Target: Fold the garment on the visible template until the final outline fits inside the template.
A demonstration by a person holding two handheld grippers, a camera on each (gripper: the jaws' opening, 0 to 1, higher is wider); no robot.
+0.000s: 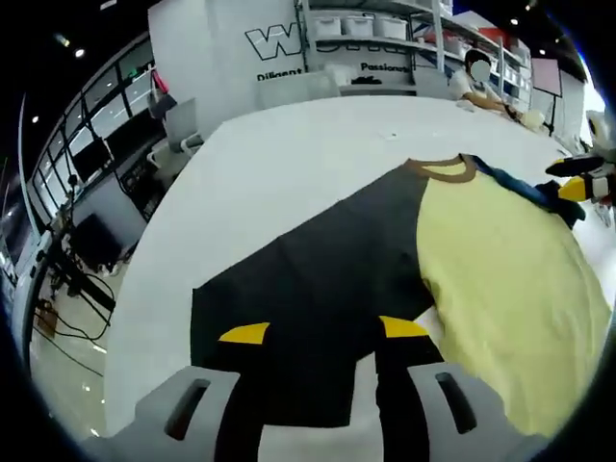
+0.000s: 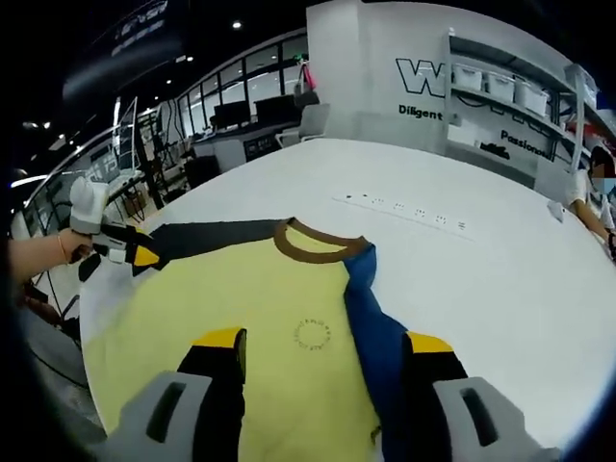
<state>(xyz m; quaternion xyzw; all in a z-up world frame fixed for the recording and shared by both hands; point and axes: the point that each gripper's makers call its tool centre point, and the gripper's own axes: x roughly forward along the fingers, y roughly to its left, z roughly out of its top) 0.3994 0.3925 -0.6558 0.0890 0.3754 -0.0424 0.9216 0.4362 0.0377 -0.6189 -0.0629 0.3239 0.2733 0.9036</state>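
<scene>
A yellow T-shirt (image 1: 500,279) with a brown collar (image 1: 445,169) lies on a dark template (image 1: 318,279) on the white table. A blue sleeve (image 1: 525,189) is folded over it near the collar. My left gripper (image 1: 323,332) is open above the template's bare dark part, to the left of the shirt. In the right gripper view the yellow shirt (image 2: 260,298) lies straight ahead, and the blue sleeve (image 2: 371,327) runs down under the right-hand jaw. My right gripper (image 2: 323,339) hovers open over the shirt. The left gripper (image 2: 130,252), held by a gloved hand, sits at the dark template's (image 2: 212,233) edge.
The white table (image 1: 289,164) drops off at its left edge toward desks and cables on the floor. A row of sockets (image 2: 404,210) is set in the table beyond the collar. A person (image 1: 476,79) sits at the far end, before shelves with bins (image 2: 500,91).
</scene>
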